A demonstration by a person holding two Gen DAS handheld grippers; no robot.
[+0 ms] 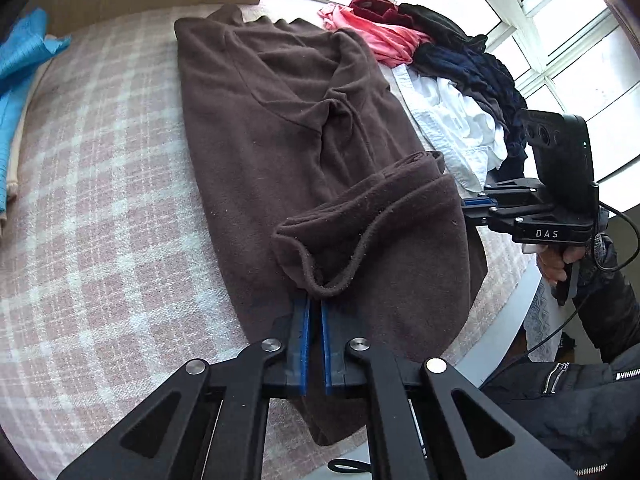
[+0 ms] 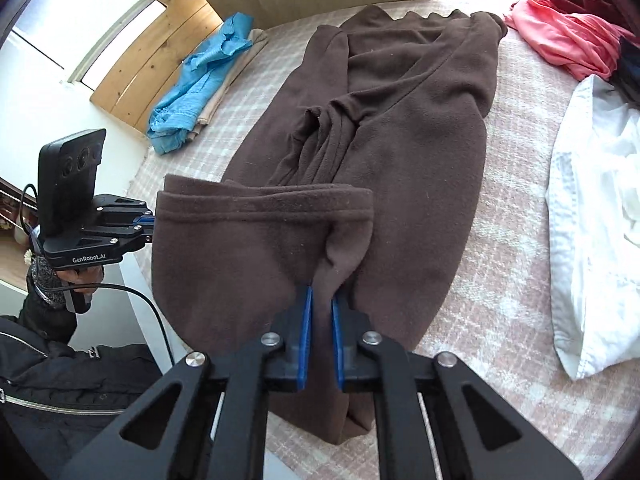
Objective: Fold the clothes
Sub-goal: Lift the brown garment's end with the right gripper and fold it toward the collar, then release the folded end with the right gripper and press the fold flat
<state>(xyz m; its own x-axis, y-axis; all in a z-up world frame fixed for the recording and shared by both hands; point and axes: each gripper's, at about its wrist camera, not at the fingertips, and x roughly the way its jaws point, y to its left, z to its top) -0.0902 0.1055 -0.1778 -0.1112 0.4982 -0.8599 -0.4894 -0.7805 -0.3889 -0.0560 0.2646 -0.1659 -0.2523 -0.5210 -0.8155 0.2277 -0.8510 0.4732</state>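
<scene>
A long brown fleece garment (image 1: pixel 280 128) lies lengthwise on the checked bed cover (image 1: pixel 100 184), its sleeves folded across the middle. Its near hem (image 1: pixel 360 220) is lifted off the bed and doubled back. My left gripper (image 1: pixel 315 300) is shut on one corner of that hem. In the right wrist view the brown fleece garment (image 2: pixel 420 128) stretches away, and my right gripper (image 2: pixel 322 292) is shut on the other hem corner. Each gripper also shows from the side in the other's view: the right gripper (image 1: pixel 470 204) and the left gripper (image 2: pixel 150 222) both pinch the raised hem edge.
A heap of clothes sits to the right: pink (image 1: pixel 384 36), dark red (image 1: pixel 372 4), navy (image 1: pixel 468 68) and white (image 1: pixel 452 128). A blue cloth (image 2: pixel 196 84) lies at the bed's left edge. The bed cover (image 2: pixel 500 280) shows bare between garment and white shirt (image 2: pixel 592 216). A person's dark jacket (image 1: pixel 580 400) is close below.
</scene>
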